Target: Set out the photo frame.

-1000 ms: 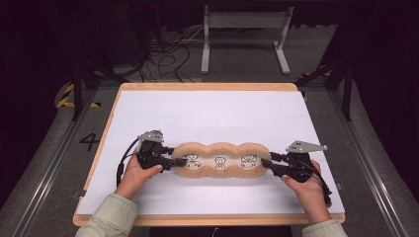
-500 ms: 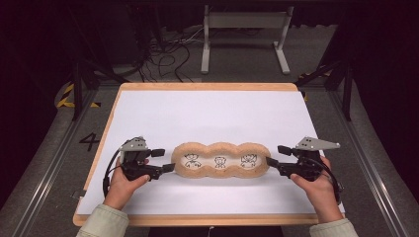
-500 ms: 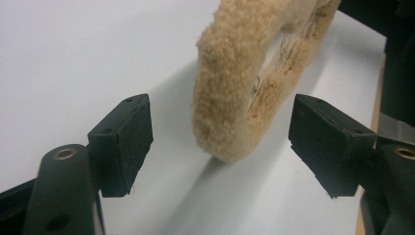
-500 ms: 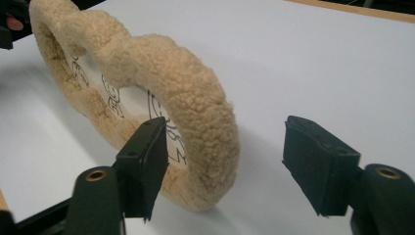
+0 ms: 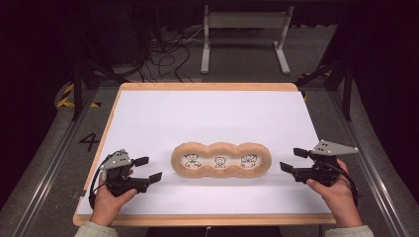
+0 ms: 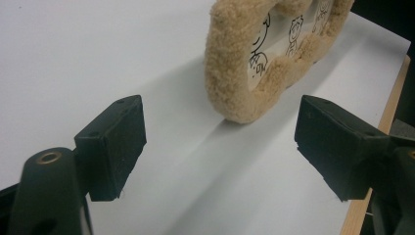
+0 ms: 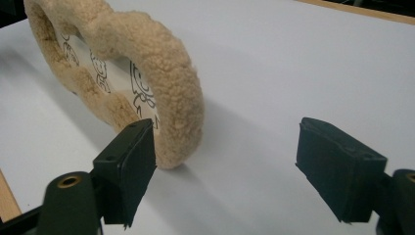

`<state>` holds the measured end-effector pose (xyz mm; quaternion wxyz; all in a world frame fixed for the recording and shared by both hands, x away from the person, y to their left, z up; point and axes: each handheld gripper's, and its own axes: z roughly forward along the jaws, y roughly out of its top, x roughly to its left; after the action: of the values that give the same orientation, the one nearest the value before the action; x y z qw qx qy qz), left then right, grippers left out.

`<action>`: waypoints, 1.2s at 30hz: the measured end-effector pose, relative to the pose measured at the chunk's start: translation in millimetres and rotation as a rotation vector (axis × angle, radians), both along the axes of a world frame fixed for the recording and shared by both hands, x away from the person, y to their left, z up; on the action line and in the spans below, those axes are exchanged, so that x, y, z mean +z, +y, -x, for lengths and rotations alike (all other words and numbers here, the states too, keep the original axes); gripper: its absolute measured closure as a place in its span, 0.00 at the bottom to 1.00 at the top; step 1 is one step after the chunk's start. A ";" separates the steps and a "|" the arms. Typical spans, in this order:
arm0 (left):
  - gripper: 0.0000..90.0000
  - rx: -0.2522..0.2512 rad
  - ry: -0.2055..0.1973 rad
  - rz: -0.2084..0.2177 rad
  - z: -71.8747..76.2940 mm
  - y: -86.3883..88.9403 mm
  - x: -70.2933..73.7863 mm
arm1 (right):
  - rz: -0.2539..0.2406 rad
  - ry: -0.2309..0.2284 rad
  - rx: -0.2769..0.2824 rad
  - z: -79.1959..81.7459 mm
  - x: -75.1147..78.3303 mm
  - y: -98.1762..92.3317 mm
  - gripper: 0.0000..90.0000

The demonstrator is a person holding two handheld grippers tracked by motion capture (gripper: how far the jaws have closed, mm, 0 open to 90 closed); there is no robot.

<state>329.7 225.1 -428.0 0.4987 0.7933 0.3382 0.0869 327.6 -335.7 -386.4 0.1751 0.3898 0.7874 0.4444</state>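
One white sheet (image 5: 197, 118) covers the wood-edged table (image 5: 207, 87); behind, seemingly tangled cables (image 5: 163, 49)

Each black gripper (image 5: 146, 169) carries a grey three-cornered plate, square pads, a trailing cable; pale ribbed sleeves.

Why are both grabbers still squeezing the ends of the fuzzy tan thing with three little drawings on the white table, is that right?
Not quite. The fuzzy tan thing with three drawings does lie on the white table, but the left gripper and right gripper stand open, apart from its ends; their jaws have just been opening. The high view shows it.
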 end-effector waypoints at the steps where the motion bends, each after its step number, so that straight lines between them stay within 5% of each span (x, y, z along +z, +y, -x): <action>1: 0.22 0.008 -0.017 -0.002 1.2 2.0 -2.0 | -0.001 0.001 -0.003 0.8 -0.7 -1.7 0.26; 9: 0.20 0.060 -0.018 -0.005 3.7 9.7 -14.0 | 0.021 -0.013 -0.026 2.1 -8.7 -10.2 0.26; 10: 0.20 0.064 -0.050 -0.016 1.3 10.7 -14.6 | 0.025 -0.019 -0.033 2.0 -10.5 -11.0 0.26; 14: 0.17 0.108 -0.056 -0.014 0.9 10.8 -18.5 | 0.058 -0.041 -0.047 0.6 -18.5 -13.5 0.26; 19: 0.16 0.158 -0.059 0.000 -2.2 15.3 -25.1 | 0.042 -0.048 -0.040 0.1 -24.7 -14.4 0.26; 22: 0.16 0.181 -0.029 0.028 -4.1 18.3 -30.2 | 0.044 -0.057 -0.025 -0.6 -35.9 -13.6 0.25; 36: 0.16 0.185 0.012 0.006 -10.3 16.5 -39.5 | 0.049 -0.033 0.017 -0.8 -59.7 -9.7 0.24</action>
<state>340.0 241.6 -467.5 0.4892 0.7575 0.4132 0.1269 328.4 -345.5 -446.0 0.1940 0.3713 0.7982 0.4328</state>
